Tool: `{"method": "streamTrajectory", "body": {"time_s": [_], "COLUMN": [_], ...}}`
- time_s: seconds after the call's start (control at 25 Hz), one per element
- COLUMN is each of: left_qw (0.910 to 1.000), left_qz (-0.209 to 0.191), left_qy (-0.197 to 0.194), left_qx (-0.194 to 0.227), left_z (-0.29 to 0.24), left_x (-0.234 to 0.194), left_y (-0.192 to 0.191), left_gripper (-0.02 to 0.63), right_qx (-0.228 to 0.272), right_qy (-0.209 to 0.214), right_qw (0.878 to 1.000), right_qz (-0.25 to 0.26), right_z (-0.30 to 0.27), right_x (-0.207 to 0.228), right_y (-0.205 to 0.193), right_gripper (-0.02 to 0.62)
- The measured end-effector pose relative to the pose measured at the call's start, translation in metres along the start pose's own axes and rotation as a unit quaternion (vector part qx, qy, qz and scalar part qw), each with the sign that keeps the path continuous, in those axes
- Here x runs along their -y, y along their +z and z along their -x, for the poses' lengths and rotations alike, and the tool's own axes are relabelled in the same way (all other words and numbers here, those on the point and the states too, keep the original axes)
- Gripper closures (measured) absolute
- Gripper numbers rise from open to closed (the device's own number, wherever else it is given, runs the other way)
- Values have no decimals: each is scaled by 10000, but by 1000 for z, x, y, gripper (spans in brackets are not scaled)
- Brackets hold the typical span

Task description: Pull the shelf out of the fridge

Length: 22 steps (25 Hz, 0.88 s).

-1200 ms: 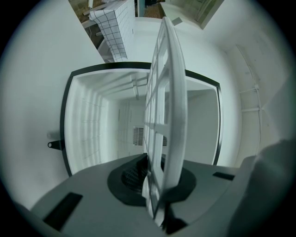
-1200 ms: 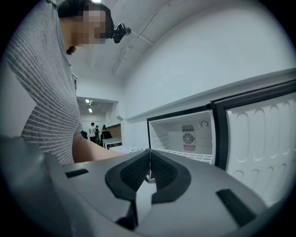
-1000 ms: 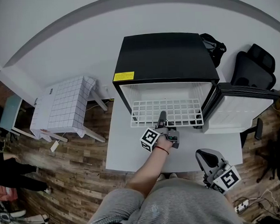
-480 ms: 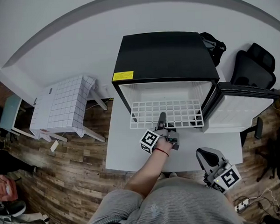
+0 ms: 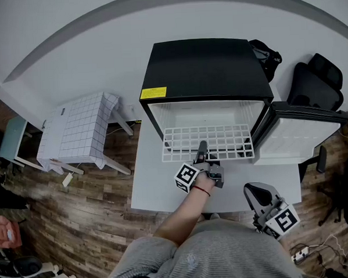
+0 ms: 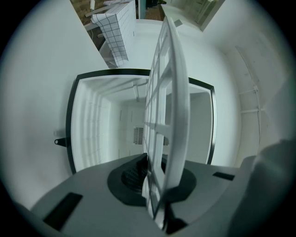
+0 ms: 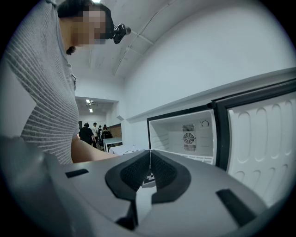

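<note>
White wire shelf (image 5: 208, 140) partly out of the open black fridge (image 5: 205, 67) at the surface's (image 5: 159, 188) far edge, left gripper (image 5: 202, 146) jaws pinching its front edge, right gripper (image 5: 252, 191) near front right corner, jaws pressed together, empty.

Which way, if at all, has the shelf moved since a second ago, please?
Yes, slightly: the shelf has slid further out of the fridge, toward the person, with the left gripper clamped on its front edge.

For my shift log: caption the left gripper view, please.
Left gripper shut on the front edge of the white wire shelf, facing the open fridge.
</note>
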<state>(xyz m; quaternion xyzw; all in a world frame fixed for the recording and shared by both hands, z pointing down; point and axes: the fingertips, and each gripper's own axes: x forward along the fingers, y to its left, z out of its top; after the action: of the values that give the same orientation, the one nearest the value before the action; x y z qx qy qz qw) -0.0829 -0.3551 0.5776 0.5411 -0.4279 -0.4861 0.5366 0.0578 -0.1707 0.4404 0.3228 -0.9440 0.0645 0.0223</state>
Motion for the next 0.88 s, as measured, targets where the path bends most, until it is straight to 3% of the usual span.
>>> {"method": "streamTrajectory", "body": {"time_s": [0.88], "left_qw": [9999], "left_qz": [19], "left_qy": [-68], "left_qx": [101], "left_z": [26], "left_x": [-2], "left_y": [5], "left_gripper": [571], "right_qx": [-27], "right_qy": [115], "right_qw": [9999], "right_qz": [26], "right_z": [3], "right_x": [-10], "right_y": [-2], "right_gripper": [581]}}
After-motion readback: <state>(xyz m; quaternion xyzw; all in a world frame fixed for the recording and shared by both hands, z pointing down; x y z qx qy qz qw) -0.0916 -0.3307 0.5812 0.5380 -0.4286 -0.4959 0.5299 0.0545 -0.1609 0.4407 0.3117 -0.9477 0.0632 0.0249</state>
